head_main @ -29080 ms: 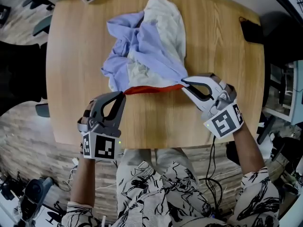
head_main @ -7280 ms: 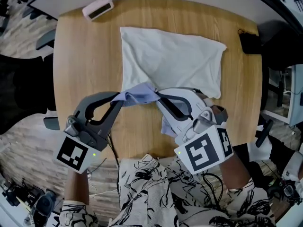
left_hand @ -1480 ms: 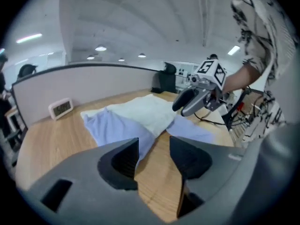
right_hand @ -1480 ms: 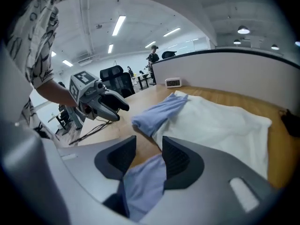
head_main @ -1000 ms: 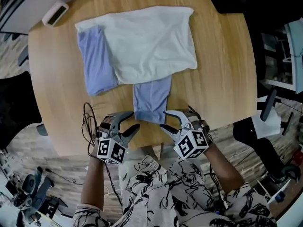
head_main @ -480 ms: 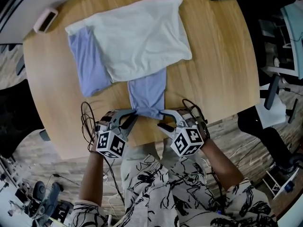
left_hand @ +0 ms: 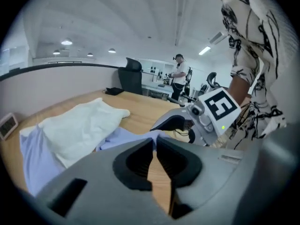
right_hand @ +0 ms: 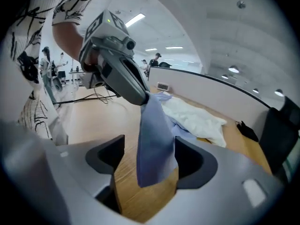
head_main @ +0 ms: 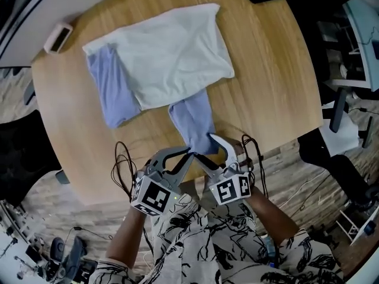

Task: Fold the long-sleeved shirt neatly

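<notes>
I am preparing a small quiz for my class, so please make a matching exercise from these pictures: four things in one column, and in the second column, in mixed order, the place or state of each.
Things
1. left gripper
2. right gripper
3. white shirt body
4. small pale box

Places or states
A. lies flat on the table
B. open, the blue sleeve hanging between its jaws
C. near the table's far left edge
D. shut on the blue sleeve's end

Pairs: 1-D, 2-B, 3-A, 4-C

The right gripper's jaws have just been opening, with the sleeve between them.
</notes>
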Available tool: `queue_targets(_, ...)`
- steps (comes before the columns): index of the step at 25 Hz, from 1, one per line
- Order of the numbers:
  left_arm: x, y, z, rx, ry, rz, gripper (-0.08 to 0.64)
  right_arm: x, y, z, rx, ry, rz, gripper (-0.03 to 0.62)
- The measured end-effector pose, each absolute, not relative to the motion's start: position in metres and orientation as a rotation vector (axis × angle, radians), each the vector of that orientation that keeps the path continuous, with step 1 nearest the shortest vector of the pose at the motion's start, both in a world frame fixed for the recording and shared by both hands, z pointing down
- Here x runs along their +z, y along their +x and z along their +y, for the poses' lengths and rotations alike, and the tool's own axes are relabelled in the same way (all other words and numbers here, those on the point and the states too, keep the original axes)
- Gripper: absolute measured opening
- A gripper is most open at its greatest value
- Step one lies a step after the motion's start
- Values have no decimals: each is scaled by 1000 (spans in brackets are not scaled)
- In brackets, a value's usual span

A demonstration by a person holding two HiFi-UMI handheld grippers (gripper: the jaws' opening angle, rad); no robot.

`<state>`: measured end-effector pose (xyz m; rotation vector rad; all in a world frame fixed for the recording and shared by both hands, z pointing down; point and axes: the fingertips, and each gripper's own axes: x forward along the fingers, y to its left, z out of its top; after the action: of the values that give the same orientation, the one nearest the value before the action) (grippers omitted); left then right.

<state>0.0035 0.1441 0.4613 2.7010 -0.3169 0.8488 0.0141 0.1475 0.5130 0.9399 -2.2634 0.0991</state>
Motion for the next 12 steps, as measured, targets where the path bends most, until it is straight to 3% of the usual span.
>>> queue_targets(2,451,16,149,802,2705,-303,31,514,26,145,98,1007,-2216,347)
queue_targets(5,437,29,153,735,2708,-290,31,510,53,143,18,1082,-2164,252)
queue_targets(9,423,42,155,668,2710,-277,31,481,89,136,-143,1146,-2187,20)
queue_targets(12,416,62,167,673,2740,-285,32,458,117,138,-236,1131,-2208,17)
